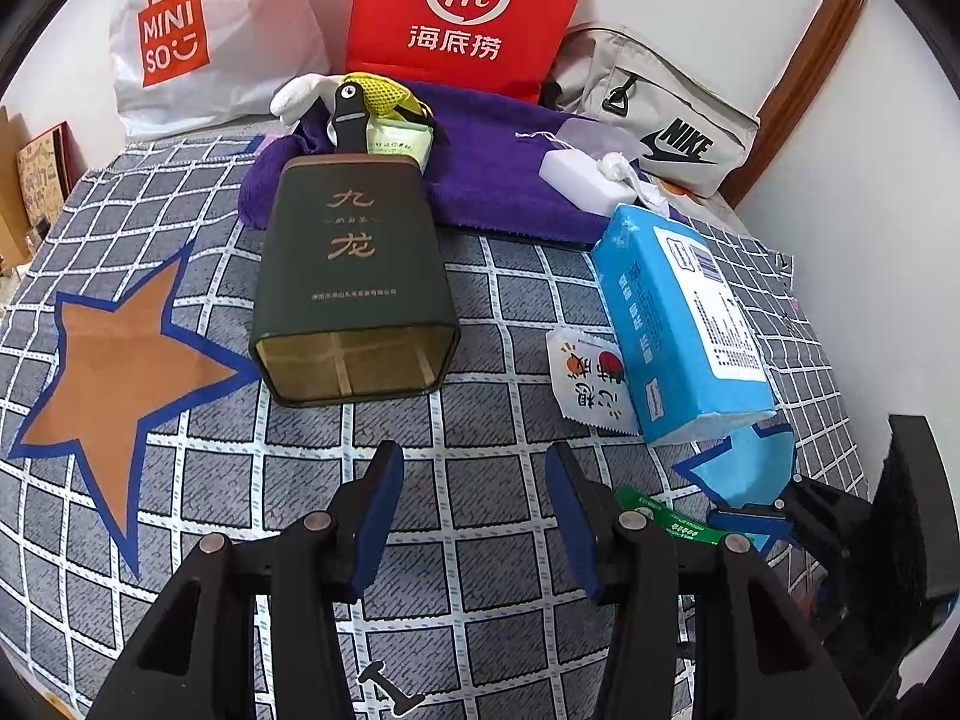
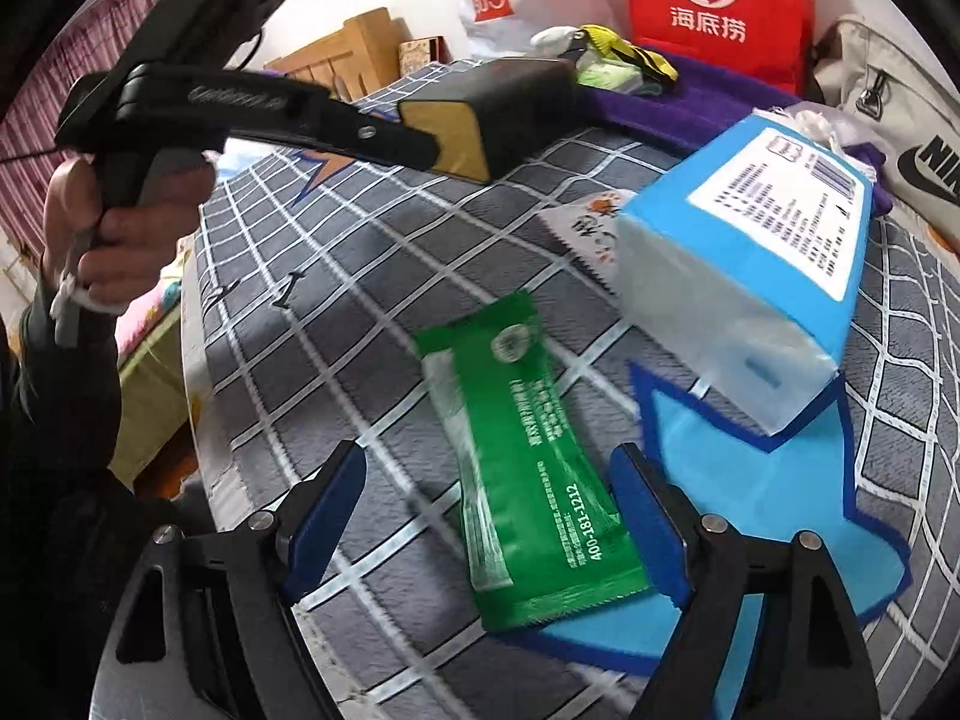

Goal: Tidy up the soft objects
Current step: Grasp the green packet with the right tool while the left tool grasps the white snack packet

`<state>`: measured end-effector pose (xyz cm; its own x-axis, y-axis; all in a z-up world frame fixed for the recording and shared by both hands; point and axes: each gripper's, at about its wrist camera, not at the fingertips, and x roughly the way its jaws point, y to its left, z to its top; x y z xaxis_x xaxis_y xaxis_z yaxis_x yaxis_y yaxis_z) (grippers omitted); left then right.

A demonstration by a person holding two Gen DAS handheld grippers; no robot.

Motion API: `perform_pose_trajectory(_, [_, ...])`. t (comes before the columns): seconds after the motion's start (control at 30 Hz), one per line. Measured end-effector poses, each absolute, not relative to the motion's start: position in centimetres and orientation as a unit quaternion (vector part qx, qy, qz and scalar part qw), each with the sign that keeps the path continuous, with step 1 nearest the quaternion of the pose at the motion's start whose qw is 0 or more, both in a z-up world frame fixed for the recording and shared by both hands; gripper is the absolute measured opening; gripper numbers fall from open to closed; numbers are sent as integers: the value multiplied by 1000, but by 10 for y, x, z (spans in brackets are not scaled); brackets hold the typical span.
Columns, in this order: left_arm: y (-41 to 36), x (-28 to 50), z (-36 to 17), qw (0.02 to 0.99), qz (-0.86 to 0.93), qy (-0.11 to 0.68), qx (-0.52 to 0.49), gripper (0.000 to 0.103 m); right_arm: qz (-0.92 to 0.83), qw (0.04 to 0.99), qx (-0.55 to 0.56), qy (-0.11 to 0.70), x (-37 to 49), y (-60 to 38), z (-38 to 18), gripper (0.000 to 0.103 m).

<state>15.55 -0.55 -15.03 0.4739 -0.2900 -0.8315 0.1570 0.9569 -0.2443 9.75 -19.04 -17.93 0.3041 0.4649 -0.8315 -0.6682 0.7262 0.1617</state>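
Bed with a grey grid sheet (image 1: 498,312), star prints on it. Going left to right in the left wrist view: orange star print (image 1: 114,360), then the dark tea tin (image 1: 354,276) lying on its side, open mouth toward the camera, empty as far as visible. Left tool (image 1: 474,516) hovers just short of the tin mouth, jaws partly apart, nothing between them. Behind the tin: purple towel (image 1: 498,174) with a white plush toy (image 1: 300,97) and a yellow mesh pouch (image 1: 378,90) on it. Right of the tin: small white sachet (image 1: 591,378), touching the blue tissue pack (image 1: 678,324).

Right wrist view: the person's hand (image 2: 120,240) on the left tool's handle, far left. Green sachet (image 2: 528,468) lies flat on the sheet, near end over a light-blue star print (image 2: 774,510), near the tissue pack. Right tool (image 2: 486,516) sits over the near end of the green sachet, jaws wide and straddling it, pads not pressing.

Step, as I read it: reaching for the green sachet; not gripped yet. Next move calls for lowering the pads to the sheet either side of the sachet and closing on its width. It is thin and flat, so a high pinch could slip off. The tin looks like the likely container, not certain.
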Motion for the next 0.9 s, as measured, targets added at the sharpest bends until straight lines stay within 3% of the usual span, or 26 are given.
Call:
perform_pose_trajectory(0.07, [-5, 154, -152, 854, -130, 498, -66, 47, 330, 814, -133, 459, 98, -180, -183, 81])
perform_pose_trajectory(0.17, [-6, 153, -153, 854, -128, 500, -59, 47, 306, 828, -179, 435, 98, -167, -188, 65])
perform_pose_trajectory(0.23, [-8, 152, -153, 854, -131, 501, -58, 47, 317, 826, -182, 429, 93, -167, -186, 36])
perform_pose_trajectory(0.33, [-16, 155, -155, 852, -140, 502, -53, 47, 303, 831, -166, 436, 91, -175, -184, 27])
perform_pose_trajectory(0.73, [-59, 171, -168, 842, -182, 506, -47, 46, 203, 869, -67, 447, 87, -247, -175, 26])
perform_pose_trajectory(0.9, [-65, 185, -177, 836, -182, 513, -72, 35, 204, 867, -54, 450, 86, -253, -181, 26])
